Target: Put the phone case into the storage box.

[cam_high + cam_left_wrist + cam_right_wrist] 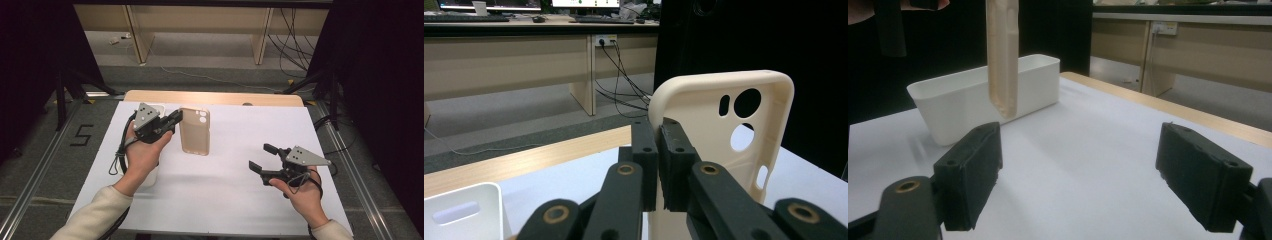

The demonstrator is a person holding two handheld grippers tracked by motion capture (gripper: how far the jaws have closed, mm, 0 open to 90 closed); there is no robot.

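Nearest to you, at the lower right of the high view, your right hand (pixel 305 192) rests low over the white table sheet (pixel 230 195) with the right gripper (pixel 261 159) pointing left across it. Its jaws stand wide apart with nothing between them — in the right gripper view the two black pads (pixel 970 172) frame bare white sheet.

Farther up on your left, your left hand (pixel 142 155) holds the left gripper (pixel 176 119), which points right toward the middle of the table. Its jaws are clamped together on the left edge of a beige phone case (pixel 195 131). In the left gripper view the pads (pixel 674 160) pinch the case's rim just below its rounded top corner, and the camera cut-outs show on the case's far side. Seen from the right gripper view, the phone case (pixel 1002 60) hangs edge-on, upright, with its lower end clear of the sheet — so it is lifted, not lying flat.

Behind the case from the right gripper view stands a white tray (pixel 983 95) with low walls; in the high view it sits under your left hand and gripper, at the sheet's left side. Beyond the sheet runs the table's wooden edge (pixel 215 97), then grey floor, with desk legs and cables (pixel 295 45) at the back.
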